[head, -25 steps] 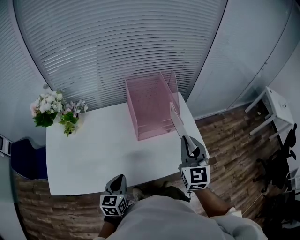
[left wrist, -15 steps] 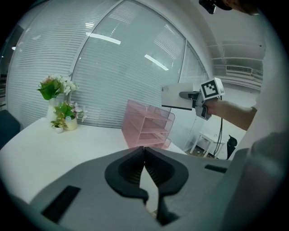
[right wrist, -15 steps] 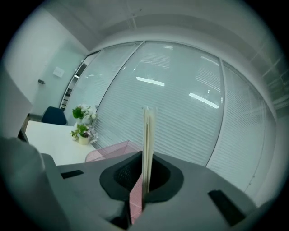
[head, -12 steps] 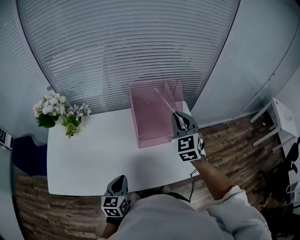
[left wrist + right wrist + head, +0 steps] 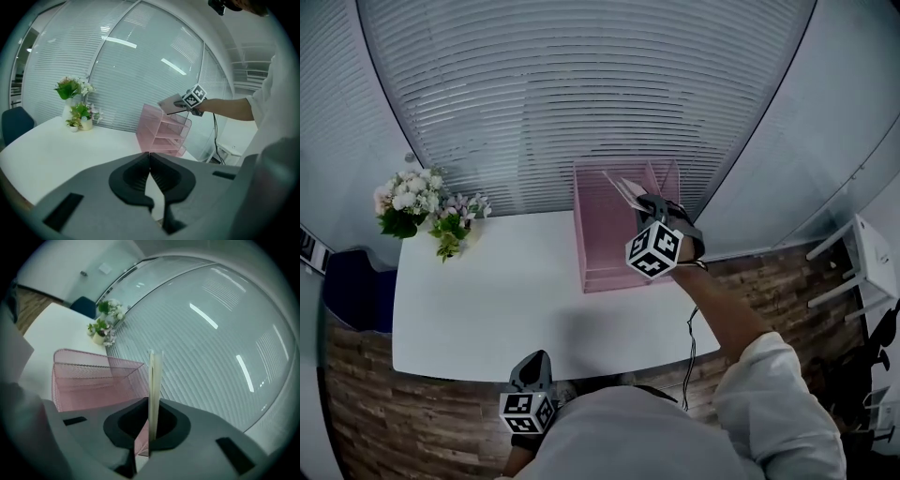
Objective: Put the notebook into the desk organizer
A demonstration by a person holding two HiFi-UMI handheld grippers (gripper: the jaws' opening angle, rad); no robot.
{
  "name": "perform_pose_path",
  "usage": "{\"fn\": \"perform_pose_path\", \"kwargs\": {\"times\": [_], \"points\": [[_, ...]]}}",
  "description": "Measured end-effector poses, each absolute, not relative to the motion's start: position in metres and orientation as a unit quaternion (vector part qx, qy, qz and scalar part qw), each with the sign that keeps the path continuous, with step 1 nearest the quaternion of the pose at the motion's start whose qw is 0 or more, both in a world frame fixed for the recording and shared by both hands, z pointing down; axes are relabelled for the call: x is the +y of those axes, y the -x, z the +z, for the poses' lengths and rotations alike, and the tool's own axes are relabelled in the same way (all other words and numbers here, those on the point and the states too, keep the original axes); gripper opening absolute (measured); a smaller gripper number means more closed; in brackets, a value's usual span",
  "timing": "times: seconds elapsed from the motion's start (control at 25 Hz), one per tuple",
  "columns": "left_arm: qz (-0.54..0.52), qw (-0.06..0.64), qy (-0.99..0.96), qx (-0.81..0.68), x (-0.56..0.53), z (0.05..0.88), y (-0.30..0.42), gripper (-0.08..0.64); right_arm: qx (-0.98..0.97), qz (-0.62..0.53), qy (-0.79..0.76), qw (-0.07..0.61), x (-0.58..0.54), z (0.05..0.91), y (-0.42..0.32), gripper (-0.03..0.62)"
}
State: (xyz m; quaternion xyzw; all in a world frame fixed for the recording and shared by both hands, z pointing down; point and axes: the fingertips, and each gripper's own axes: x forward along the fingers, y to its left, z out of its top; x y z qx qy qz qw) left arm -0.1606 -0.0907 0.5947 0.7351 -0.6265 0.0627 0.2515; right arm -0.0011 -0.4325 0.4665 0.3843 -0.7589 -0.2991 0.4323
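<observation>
The pink mesh desk organizer [image 5: 605,239] stands at the white table's far right corner. Held over its top is the thin notebook [image 5: 623,187], with my right gripper [image 5: 644,203] shut on its near edge. In the right gripper view the notebook [image 5: 153,380] runs edge-on between the jaws, with the organizer [image 5: 93,380] below and to the left. My left gripper [image 5: 534,367] hangs low at the table's near edge, shut with nothing in it [image 5: 150,164]. From the left gripper view, the notebook [image 5: 171,104] hovers above the organizer [image 5: 164,133].
Two flower pots [image 5: 427,211] sit at the table's [image 5: 487,300] far left corner. Slatted blinds close off the back. A blue chair [image 5: 352,300] is at the left, a white stand [image 5: 872,253] on the wooden floor at the right.
My right gripper has carried the notebook up and away from the table's near right edge to over the organizer's top. The left gripper has stayed put.
</observation>
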Motion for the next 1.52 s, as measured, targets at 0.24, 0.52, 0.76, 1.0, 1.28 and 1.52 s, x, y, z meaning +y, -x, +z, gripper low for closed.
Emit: {"fn": "perform_pose_path", "kwargs": {"times": [0.24, 0.52, 0.76, 1.0, 1.28, 1.52], "points": [[0.057, 0.257, -0.727, -0.634, -0.088, 0.596, 0.166, 0.009, -0.690, -0.382, -0.294, 0.540, -0.451, 0.507, 0.018, 0.025], [0.054, 0.262, -0.721, -0.639, -0.085, 0.600, 0.171, 0.009, -0.642, -0.410, -0.196, 0.618, -0.444, 0.551, 0.022, 0.029], [0.054, 0.267, -0.719, -0.640, -0.086, 0.604, 0.175, 0.009, -0.641, -0.396, -0.154, 0.639, -0.440, 0.567, 0.021, 0.044], [0.053, 0.268, -0.721, -0.637, -0.090, 0.606, 0.174, 0.009, -0.649, -0.374, -0.122, 0.651, -0.437, 0.577, 0.021, 0.061], [0.053, 0.269, -0.722, -0.636, -0.094, 0.605, 0.172, 0.009, -0.653, -0.335, -0.057, 0.676, -0.426, 0.581, 0.018, 0.133], [0.051, 0.271, -0.722, -0.634, -0.098, 0.607, 0.174, 0.009, -0.675, -0.285, -0.013, 0.681, -0.417, 0.578, 0.023, 0.188]]}}
